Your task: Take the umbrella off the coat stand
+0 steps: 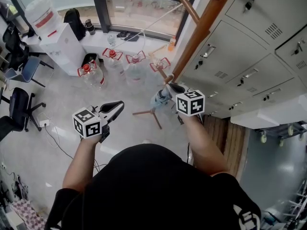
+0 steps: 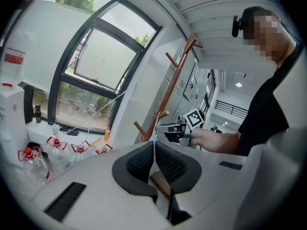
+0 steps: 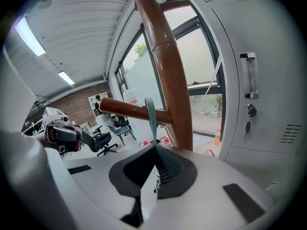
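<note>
Dark ribbed pads of the right claw (image 3: pixel 154 146) are pressed together on a narrow grey-blue strap (image 3: pixel 150 116), which rises from the pinch and loops over a round wooden peg (image 3: pixel 129 111). That peg juts sideways from the thick brown pole of the coat stand (image 3: pixel 165 66), just behind the claw. In the head view the right claw (image 1: pixel 169 87) sits against the stand's lower pole. The umbrella (image 1: pixel 159 99) shows there as a small blue-grey bundle hanging close beside the pole, under the claw and above the stand's splayed feet, so it is still on the stand. The left claw (image 2: pixel 154 143) is clenched with nothing between its pads. It is held low and to the left (image 1: pixel 117 105), well apart from the stand and pointing toward it. From its own view the coat stand (image 2: pixel 170 87) leans up across the middle, with the person's right hand (image 2: pixel 211 139) beside it. Grey metal lockers (image 1: pixel 249 56) stand just to the right of the pole. On the pale floor (image 1: pixel 62 143) beyond the claws, several clear water bottles (image 1: pixel 88 73) with red handles stand below a dark-framed window (image 1: pixel 139 8). Black office chairs (image 1: pixel 19 109) stand at the far left.
</note>
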Action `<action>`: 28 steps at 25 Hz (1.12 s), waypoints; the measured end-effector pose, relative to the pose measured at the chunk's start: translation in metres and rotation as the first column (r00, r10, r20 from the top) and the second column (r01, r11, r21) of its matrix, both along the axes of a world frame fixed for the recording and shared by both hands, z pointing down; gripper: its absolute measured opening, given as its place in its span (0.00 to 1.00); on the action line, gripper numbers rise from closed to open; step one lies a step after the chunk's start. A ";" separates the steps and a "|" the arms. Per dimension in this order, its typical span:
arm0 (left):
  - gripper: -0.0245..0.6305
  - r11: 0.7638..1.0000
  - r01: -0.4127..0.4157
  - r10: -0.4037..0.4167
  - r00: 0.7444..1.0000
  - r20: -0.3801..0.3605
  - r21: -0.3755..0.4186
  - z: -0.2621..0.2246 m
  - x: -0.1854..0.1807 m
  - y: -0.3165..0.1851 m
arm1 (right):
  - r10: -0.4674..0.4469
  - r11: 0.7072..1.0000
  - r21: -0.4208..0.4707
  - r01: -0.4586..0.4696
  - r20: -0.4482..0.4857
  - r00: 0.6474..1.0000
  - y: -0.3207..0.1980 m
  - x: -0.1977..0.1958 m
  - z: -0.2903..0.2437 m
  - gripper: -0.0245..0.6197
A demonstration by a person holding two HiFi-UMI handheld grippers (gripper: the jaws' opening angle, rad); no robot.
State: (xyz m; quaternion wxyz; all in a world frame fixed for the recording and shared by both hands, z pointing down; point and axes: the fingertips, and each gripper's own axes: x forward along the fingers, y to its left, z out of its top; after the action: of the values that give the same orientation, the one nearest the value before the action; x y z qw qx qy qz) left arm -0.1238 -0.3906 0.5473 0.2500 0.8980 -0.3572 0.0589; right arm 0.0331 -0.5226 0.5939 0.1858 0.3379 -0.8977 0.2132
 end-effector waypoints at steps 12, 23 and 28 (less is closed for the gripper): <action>0.08 1.000 -0.003 0.004 1.000 -0.007 0.014 -0.008 -0.011 0.021 | 0.006 1.000 0.025 -0.006 -0.008 1.000 0.019 -0.005 -0.019 0.06; 0.08 1.000 -0.008 0.008 1.000 -0.007 0.020 -0.013 -0.027 0.048 | 0.008 0.999 0.037 -0.007 -0.009 1.000 0.044 -0.015 -0.032 0.06; 0.08 1.000 -0.008 0.008 1.000 -0.012 0.028 -0.016 -0.031 0.059 | 0.008 0.999 0.042 -0.008 -0.010 1.000 0.057 -0.018 -0.037 0.06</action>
State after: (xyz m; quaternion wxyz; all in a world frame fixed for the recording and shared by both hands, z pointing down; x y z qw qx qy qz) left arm -0.1548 -0.3314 0.5308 0.2396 0.9032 -0.3527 0.0494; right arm 0.0148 -0.4659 0.5572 0.1826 0.3464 -0.8996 0.1933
